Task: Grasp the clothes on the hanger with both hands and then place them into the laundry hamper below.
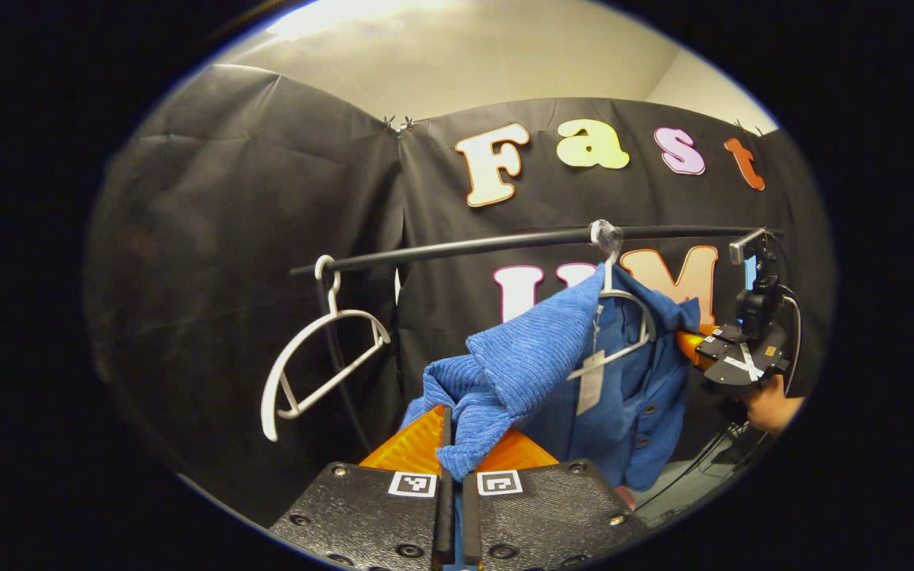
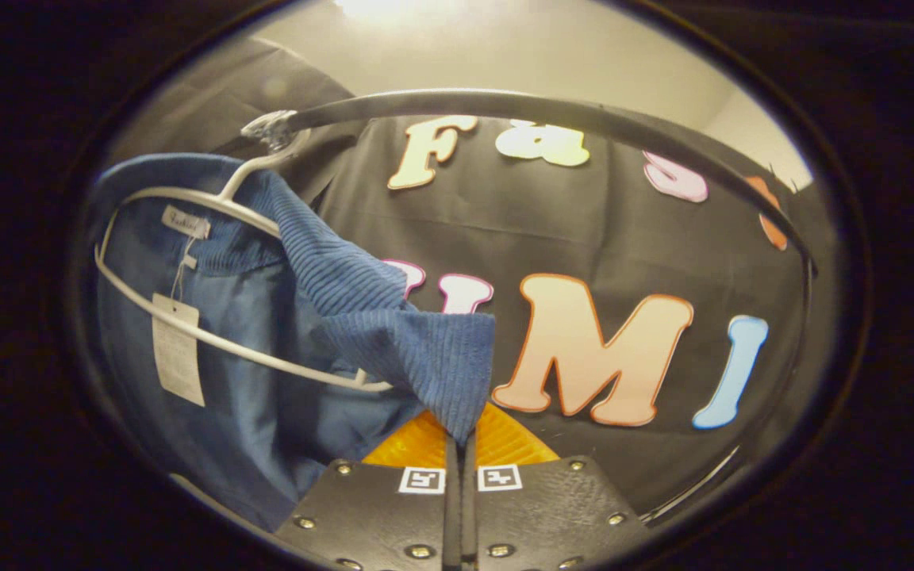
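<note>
The ribbed blue corduroy shirt (image 1: 528,357) shows fine vertical ridges and dark buttons, with a pale paper tag (image 1: 590,382). The white plastic hanger (image 2: 211,341) inside it matches the bare white hanger (image 1: 306,357). The thin metal rail (image 1: 457,247) is black.

My rail (image 1: 505,242) is a dark round bar running across the booth in front of the black cloth, roughly level in the left gripper view and bowed overhead in the right gripper view. Two pale hangers hook over it. The bare hanger (image 1: 306,361) hangs near the rail's left end, tilted, with nothing on it. The other hanger (image 1: 624,317) hooks on farther right, well apart from the first, and carries the blue shirt (image 1: 584,381), which drapes off both its shoulders with a paper tag (image 1: 590,382) dangling at the collar. A thin dark post seems to drop from the rail's left end, though I can't tell for certain.
</note>
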Tool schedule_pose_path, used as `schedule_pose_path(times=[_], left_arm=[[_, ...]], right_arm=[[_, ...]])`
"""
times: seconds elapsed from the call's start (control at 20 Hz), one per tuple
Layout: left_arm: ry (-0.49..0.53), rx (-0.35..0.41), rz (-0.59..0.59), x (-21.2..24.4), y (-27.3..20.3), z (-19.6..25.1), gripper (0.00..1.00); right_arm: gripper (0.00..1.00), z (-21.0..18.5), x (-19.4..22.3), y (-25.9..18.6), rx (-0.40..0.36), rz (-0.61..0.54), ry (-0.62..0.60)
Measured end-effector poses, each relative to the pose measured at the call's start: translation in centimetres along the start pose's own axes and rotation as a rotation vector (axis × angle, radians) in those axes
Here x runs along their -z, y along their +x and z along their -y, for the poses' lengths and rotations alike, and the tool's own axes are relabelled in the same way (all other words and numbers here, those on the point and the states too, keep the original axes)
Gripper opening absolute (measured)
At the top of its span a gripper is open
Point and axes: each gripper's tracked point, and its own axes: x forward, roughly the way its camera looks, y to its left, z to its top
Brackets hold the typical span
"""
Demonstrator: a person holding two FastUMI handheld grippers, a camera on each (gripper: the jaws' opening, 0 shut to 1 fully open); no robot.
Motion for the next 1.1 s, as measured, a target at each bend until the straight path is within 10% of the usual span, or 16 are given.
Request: schedule_pose_path(times=[1.1], left_arm=[[-0.037,-0.025,0.001,0.0,8.3,-3.9,0.05]], right_arm=[[0.01,3.2,0.3,7.7,0.144,-0.009,0.278]])
